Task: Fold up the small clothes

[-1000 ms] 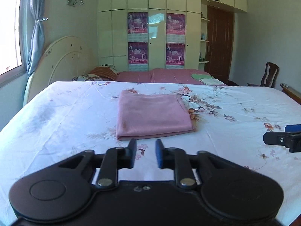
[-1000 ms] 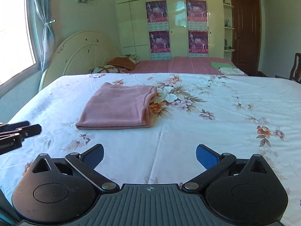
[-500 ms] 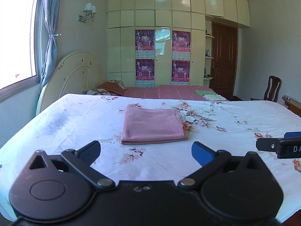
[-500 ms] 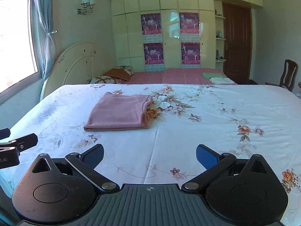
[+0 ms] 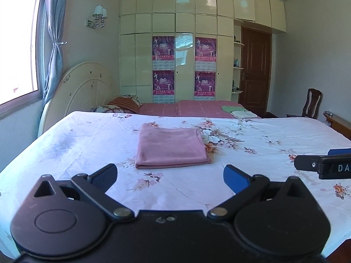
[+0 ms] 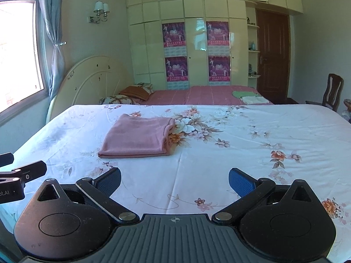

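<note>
A pink garment [image 5: 171,146] lies folded into a flat rectangle on the white floral bedsheet [image 5: 252,135]. The right wrist view shows the same pink garment [image 6: 138,137] left of centre on the bedsheet [image 6: 241,135]. My left gripper [image 5: 170,175] hovers above the sheet short of the garment's near edge, open wide, nothing between its blue pads. My right gripper [image 6: 174,180] is open too and empty, further right and nearer than the garment. Each gripper's fingers show at the edge of the other's view.
A second bed with a pink cover [image 5: 190,108] stands behind, with folded green and white clothes [image 5: 238,111] and pillows [image 5: 122,105] on it. A wardrobe [image 5: 175,54], a brown door [image 5: 255,70] and a wooden chair [image 5: 311,103] line the far walls.
The left gripper's jaws went from nearly shut to wide open. Both grippers drew back and rose from the garment, which now looks smaller and farther. The right gripper stayed open.
</note>
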A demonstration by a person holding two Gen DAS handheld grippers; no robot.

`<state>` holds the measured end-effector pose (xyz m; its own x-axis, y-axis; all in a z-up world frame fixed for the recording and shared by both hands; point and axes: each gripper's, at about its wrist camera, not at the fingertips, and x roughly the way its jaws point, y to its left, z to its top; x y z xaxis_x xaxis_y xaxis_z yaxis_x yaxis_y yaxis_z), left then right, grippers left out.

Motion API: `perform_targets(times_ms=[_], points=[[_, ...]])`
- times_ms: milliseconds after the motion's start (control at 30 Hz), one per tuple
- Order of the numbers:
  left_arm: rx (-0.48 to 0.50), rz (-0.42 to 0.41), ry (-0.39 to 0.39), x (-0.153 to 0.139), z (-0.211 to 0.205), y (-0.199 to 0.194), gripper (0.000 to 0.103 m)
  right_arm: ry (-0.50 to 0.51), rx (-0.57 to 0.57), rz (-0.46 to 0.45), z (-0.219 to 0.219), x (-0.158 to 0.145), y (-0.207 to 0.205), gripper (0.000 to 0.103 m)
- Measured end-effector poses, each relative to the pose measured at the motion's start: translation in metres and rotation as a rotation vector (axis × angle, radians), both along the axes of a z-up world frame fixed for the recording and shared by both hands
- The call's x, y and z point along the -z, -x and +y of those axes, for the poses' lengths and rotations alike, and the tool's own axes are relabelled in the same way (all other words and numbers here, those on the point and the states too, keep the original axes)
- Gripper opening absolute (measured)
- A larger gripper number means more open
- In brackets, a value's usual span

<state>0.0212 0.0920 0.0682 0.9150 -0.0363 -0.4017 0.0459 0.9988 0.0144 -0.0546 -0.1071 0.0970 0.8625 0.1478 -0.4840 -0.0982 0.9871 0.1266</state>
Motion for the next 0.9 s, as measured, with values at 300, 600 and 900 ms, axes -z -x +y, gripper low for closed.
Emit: perform_targets(times_ms=[300,600,900], points=[[-0.001,-0.013,0.000,-0.004,-0.001,0.009,0.103,0.011,-0.011,-0.012,-0.001,-0.004,0.005,0.103],[0.002,-0.015,0.001,-0.007,0.000,0.010,0.103,0.016,-0.010,-0.020,-0.007,-0.007,0.006,0.103],[0.002,-0.019,-0.002,-0.010,0.000,0.010,0.103,0.017,-0.011,-0.024,-0.009,-0.010,0.004,0.103]])
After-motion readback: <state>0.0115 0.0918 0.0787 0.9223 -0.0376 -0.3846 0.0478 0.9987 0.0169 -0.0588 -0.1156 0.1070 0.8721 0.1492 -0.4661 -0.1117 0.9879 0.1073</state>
